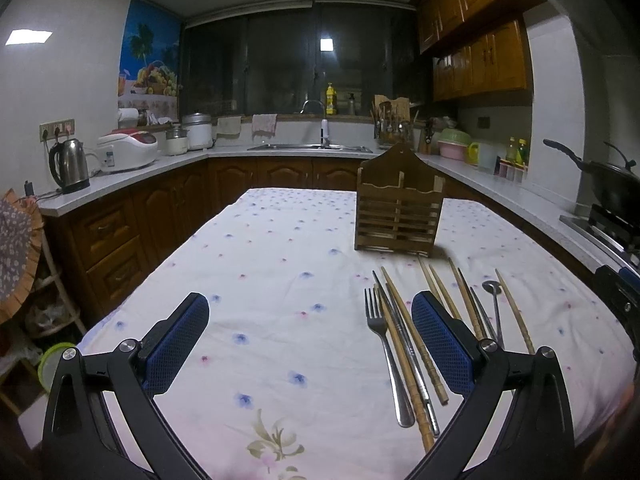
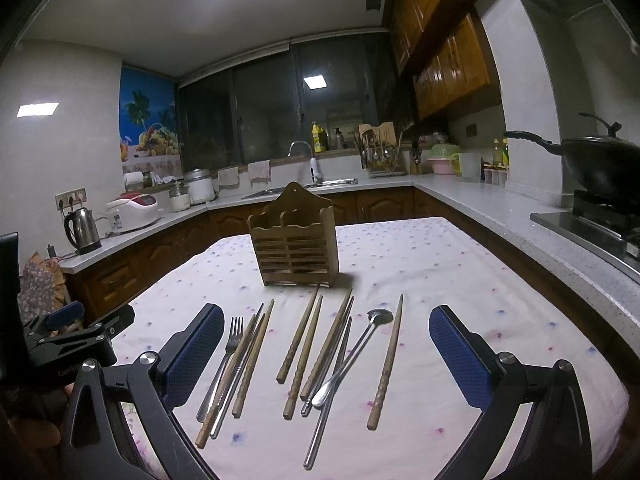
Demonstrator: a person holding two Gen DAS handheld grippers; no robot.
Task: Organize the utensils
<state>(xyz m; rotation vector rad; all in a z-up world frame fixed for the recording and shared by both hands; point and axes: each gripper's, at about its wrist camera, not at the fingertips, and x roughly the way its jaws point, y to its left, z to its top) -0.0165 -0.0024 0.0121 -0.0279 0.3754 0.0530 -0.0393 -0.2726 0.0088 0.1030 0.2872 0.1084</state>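
**Utensils laid out before an empty holder**

Kitchen counters wrap round three sides of the room, and a table (image 2: 460, 280) under a white cloth with small flowers fills the middle. On the left counter stand a kettle (image 2: 83, 230) and a rice cooker (image 2: 134, 208); the sink (image 1: 308, 147) sits under the dark window at the back, and a black wok (image 2: 592, 164) rests on the stove at the right.

Left gripper (image 1: 310, 346) hangs over the near left part of the table, its blue pads spread wide with nothing between them but cloth. Its right pad overlaps the nearest chopsticks in that view; whether it touches them I cannot tell.

Right gripper (image 2: 326, 354) is likewise wide open and holds nothing, framing the row of utensils.

That row lies flat on the cloth, handles toward the cameras. From the left: a fork (image 2: 228, 354), touching a bundle of wooden and metal chopsticks (image 2: 250, 360); then a gap; then two wooden chopsticks (image 2: 302, 344) side by side; then a wooden one (image 2: 330, 340) beside a metal one; a small metal spoon (image 2: 352, 354) crossing over a metal chopstick; and a single wooden chopstick (image 2: 387, 364) apart at the right end.

Beyond the tips stands the wooden holder (image 2: 294, 246), upright, slatted, two compartments, both apparently empty.
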